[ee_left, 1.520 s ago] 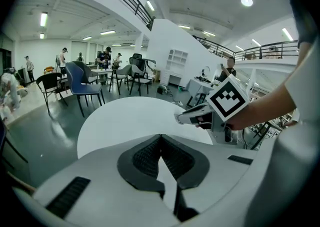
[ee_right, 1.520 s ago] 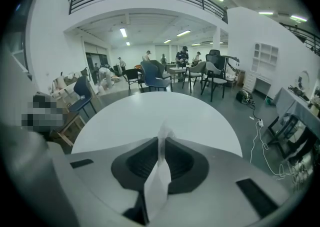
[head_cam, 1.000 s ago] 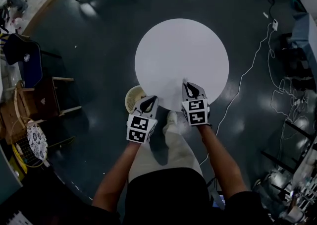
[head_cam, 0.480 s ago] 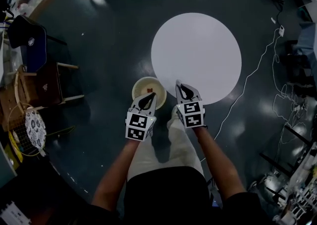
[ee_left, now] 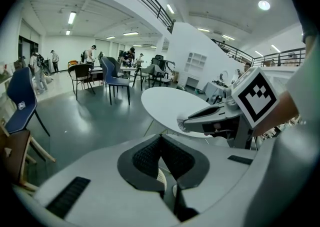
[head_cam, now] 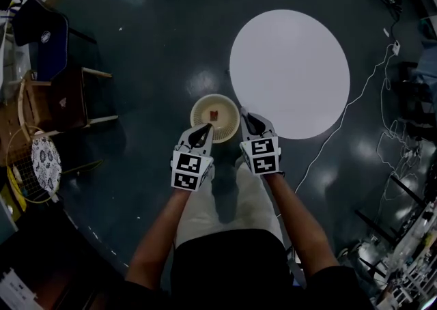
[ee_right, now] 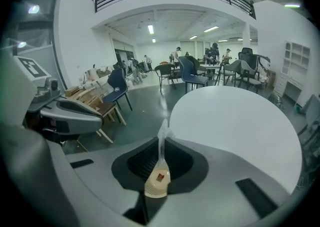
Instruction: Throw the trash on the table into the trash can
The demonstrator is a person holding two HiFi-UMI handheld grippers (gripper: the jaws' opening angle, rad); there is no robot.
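Dark floor (head_cam: 150, 63); right hand-held gripper (head_cam: 248, 119) tight on wrapper strip (ee_right: 161, 143), tip forward; left hand-held gripper (head_cam: 205, 128) clenched.

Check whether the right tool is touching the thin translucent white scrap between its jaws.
Touching. The right gripper view shows the right tool pinching the thin translucent white scrap, which sticks up from between its closed jaws.

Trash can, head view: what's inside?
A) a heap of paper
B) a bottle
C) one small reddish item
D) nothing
C: the cream trash can on the floor holds a single small reddish item and nothing else that shows.
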